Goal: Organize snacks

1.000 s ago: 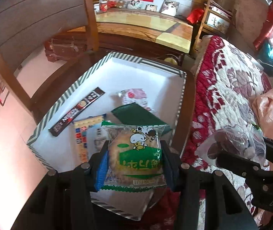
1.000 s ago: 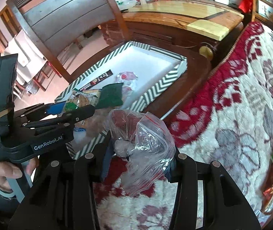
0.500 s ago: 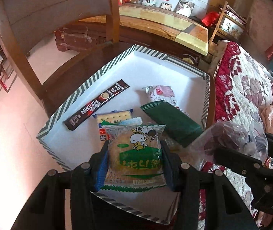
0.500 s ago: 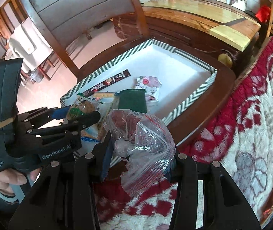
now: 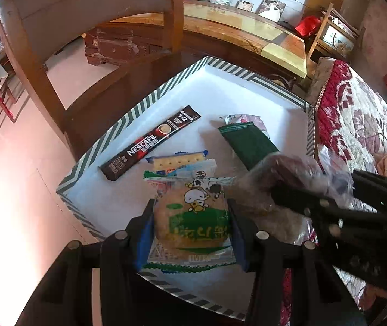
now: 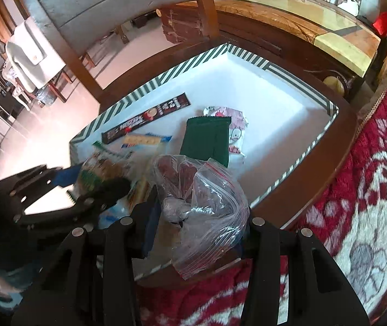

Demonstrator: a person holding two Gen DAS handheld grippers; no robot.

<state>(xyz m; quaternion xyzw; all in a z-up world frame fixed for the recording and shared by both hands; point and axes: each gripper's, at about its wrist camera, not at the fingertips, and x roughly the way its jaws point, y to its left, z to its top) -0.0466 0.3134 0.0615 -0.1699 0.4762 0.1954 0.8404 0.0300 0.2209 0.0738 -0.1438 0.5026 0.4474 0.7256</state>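
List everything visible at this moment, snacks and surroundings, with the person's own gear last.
Shallow box: one, white, green-striped rim, on dark wooden table.
Nescafe coffee stick: one, dark brown, box's left.
Cracker packet: one, blue-edged, box centre.
Plain foil sachet: one, dark green, box's right.
Pink-white wrapper: one, partly under the sachet.
Floral blanket: one, red and cream, right.
Cow-print cake packet: one, green and yellow, in left claw.
Clear zip bag: one, dark contents, in right claw.

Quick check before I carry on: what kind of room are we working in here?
Most likely a lived-in home, a living or bedroom area. Framed family photos stand on a long wooden cabinet, a red floral blanket lies beside the striped box, and a wooden chair stands behind the box.
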